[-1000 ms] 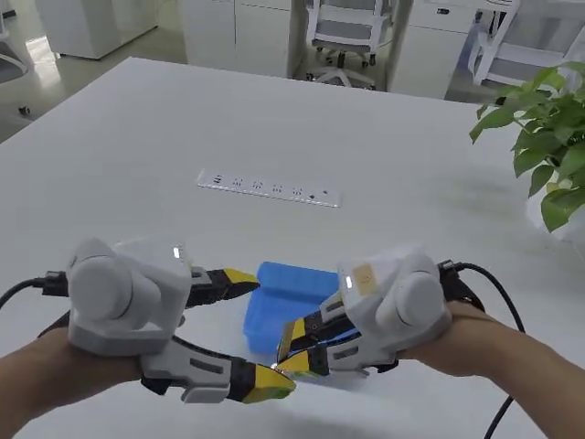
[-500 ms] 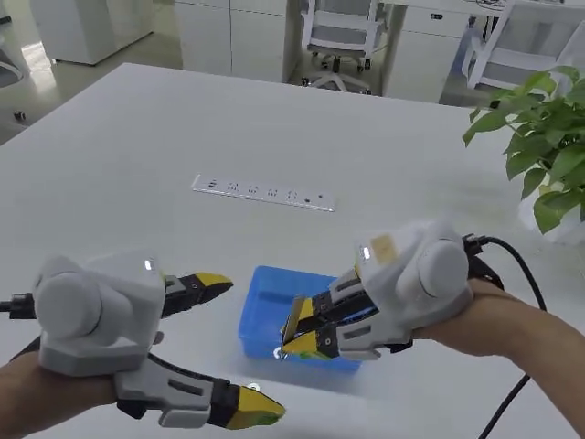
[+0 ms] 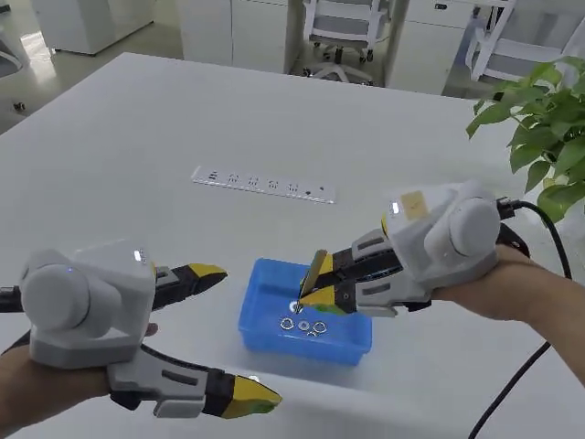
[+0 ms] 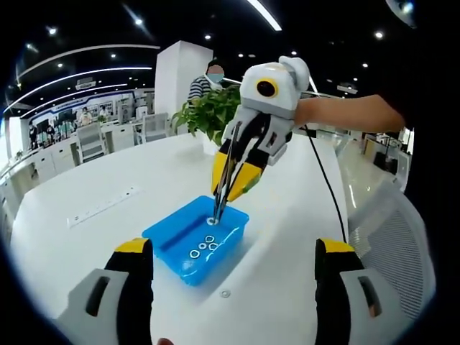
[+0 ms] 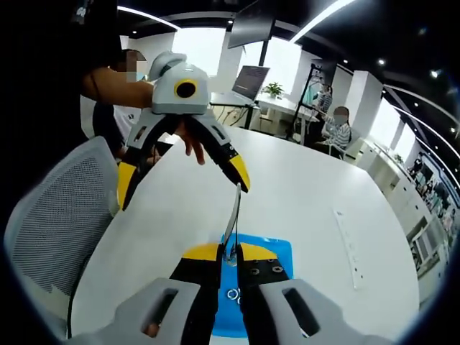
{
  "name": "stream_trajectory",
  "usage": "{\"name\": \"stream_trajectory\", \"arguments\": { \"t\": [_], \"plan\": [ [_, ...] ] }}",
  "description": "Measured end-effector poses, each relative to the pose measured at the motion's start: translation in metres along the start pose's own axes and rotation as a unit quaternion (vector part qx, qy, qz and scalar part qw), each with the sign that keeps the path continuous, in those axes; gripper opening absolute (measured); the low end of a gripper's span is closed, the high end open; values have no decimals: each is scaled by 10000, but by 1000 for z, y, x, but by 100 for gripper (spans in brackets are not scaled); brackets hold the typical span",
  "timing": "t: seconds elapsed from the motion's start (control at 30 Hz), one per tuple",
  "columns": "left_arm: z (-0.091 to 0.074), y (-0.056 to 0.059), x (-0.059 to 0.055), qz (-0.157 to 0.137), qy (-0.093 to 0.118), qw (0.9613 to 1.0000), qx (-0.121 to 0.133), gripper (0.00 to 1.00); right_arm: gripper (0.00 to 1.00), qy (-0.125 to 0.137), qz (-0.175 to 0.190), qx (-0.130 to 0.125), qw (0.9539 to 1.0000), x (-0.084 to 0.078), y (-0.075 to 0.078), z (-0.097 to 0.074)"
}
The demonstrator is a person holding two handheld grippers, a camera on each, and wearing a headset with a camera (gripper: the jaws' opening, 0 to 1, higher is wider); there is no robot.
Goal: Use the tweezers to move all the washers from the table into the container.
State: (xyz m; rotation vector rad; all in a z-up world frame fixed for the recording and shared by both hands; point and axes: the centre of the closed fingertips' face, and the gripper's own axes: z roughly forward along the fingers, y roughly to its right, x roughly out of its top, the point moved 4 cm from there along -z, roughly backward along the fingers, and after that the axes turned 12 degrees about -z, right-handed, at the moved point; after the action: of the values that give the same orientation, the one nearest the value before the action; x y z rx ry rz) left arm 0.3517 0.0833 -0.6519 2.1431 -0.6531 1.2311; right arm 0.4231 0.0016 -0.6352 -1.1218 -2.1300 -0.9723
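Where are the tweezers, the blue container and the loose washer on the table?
tweezers point(image 5: 233, 215), right gripper view, middle of the shaft.
container point(image 3: 302, 347), head view, front wall.
loose washer point(image 4: 225, 293), left gripper view, the ring itself.

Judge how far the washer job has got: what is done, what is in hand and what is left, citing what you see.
Done: several washers lie in the blue container. In hand: the right gripper is shut on the tweezers, with the tips down inside the container; whether they grip anything is unclear. Left: one loose washer lies on the table beside the container, and the left gripper is open.
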Motion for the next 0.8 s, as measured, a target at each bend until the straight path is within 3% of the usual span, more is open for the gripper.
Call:
{"name": "stream_trajectory", "arguments": {
  "t": [0.3,0.8],
  "plan": [
    [-1,-4,1,-5,-12,10000,50,99,9,-80,24,-159,9998,-15,12,0],
    [-2,-11,3,13,67,9999,125,99,9,-278,54,-242,9993,-43,21,8]
  ]
}}
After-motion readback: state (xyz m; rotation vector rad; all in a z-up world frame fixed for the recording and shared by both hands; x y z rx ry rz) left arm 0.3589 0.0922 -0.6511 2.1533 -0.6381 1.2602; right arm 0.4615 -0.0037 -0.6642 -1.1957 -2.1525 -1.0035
